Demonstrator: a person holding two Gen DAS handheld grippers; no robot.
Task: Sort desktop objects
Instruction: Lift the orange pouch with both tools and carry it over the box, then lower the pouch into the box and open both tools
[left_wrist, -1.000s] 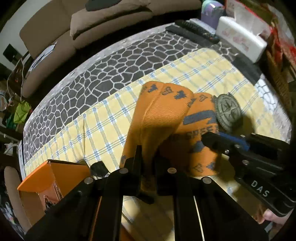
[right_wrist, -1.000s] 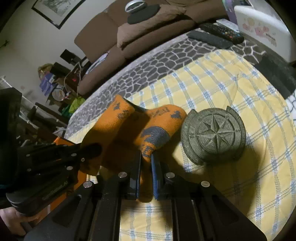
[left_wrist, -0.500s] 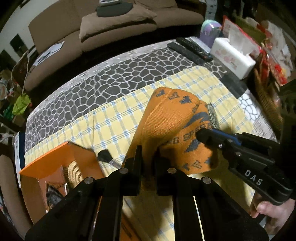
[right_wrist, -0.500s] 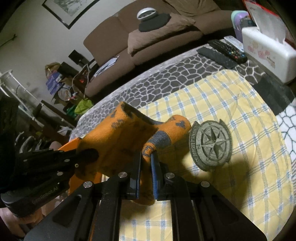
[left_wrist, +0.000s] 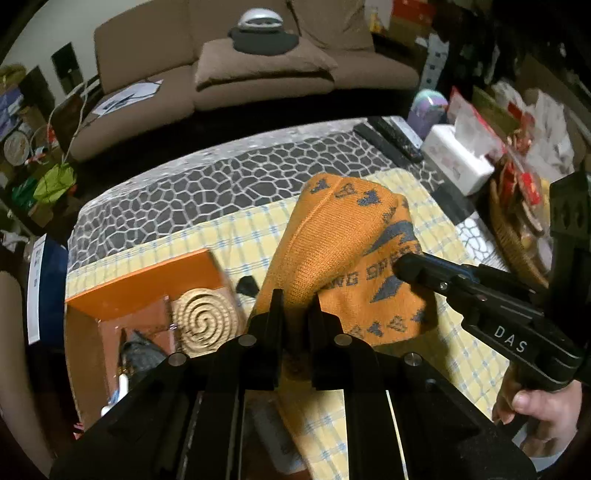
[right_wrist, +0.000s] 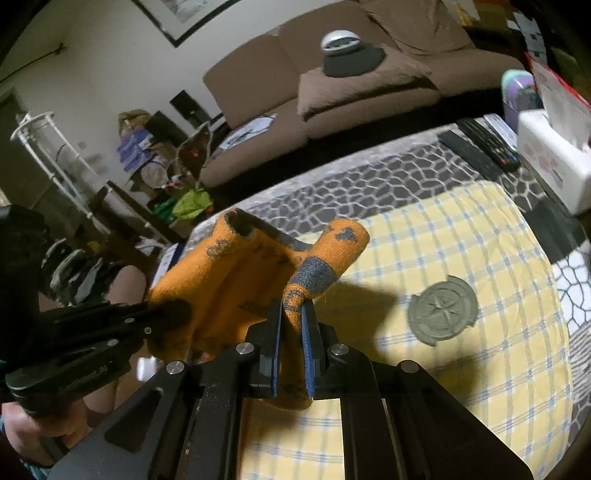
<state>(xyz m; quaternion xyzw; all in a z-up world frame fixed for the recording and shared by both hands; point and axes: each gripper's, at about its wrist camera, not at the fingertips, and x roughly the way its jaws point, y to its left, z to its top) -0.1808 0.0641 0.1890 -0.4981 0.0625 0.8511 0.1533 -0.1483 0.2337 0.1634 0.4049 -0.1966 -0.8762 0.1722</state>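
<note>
Both grippers are clamped on the orange knitted sock with grey-blue lettering (left_wrist: 332, 243), held above the desk: left gripper (left_wrist: 295, 302) grips one edge, right gripper (right_wrist: 291, 314) the other. The open orange cardboard box (left_wrist: 147, 288) lies left of the sock, probably nearest the left gripper.

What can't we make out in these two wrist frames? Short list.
- Orange box contents, left wrist view: the spiral coaster is clear, but the items below it are dark, blurred and cut off by the left gripper.
- Orange sock lettering, left wrist view: partly covered by the right gripper.
- Medallion relief, right wrist view: motion-blurred.
- Orange box, right wrist view: hidden behind the sock.
</note>
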